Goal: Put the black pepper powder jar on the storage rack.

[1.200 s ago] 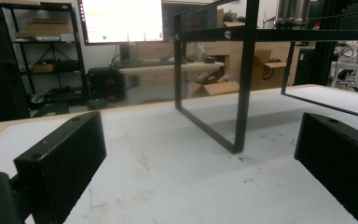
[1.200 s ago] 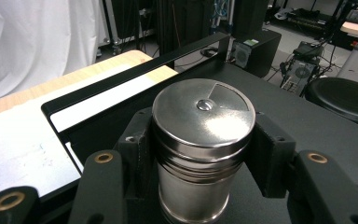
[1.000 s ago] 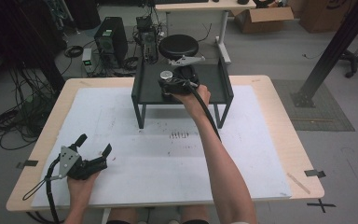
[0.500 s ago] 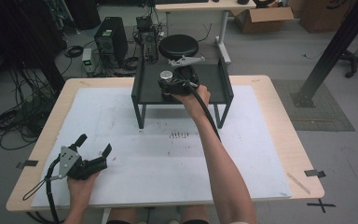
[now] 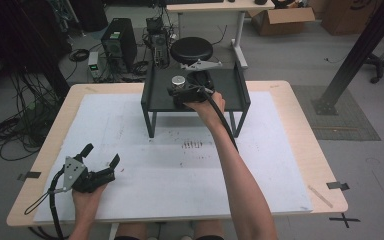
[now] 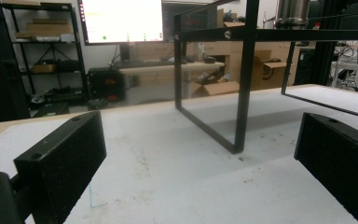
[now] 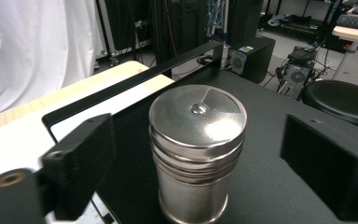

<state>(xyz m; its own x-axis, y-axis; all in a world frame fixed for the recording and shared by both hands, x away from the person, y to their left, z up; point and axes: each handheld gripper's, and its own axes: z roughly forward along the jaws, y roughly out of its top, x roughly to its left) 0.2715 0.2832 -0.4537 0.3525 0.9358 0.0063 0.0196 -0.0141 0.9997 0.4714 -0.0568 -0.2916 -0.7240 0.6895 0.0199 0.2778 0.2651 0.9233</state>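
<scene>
White sheeting covers the wooden table (image 5: 300, 125) where I work, with a low black stand (image 5: 195, 97) at its far side and computers, cables and a stool on the floor beyond. On top of that stand sits a steel shaker tin (image 7: 196, 154), upright, toward the left part of the shelf. My right gripper (image 5: 182, 95) is up there with it; its jaws have just been opening, and they now stand wide on either side of the tin with clear air between each pad and the metal, so the tin rests on its own base. My left gripper (image 5: 100, 160) lies low on the sheet near me, well apart from the stand, jaws spread wide and holding nothing. I judge the tin has just been set down, and the risk lies in getting my right hand away. The tin stands between the pads, so a sideways pull or a twist of my wrist could clip it, and a tall smooth tin would tip or skid on that slick black shelf. Its near edge has no lip that I can make out, so a knocked tin could roll off onto the table. The trailing cable (image 5: 222, 120) could also snag the frame.
</scene>
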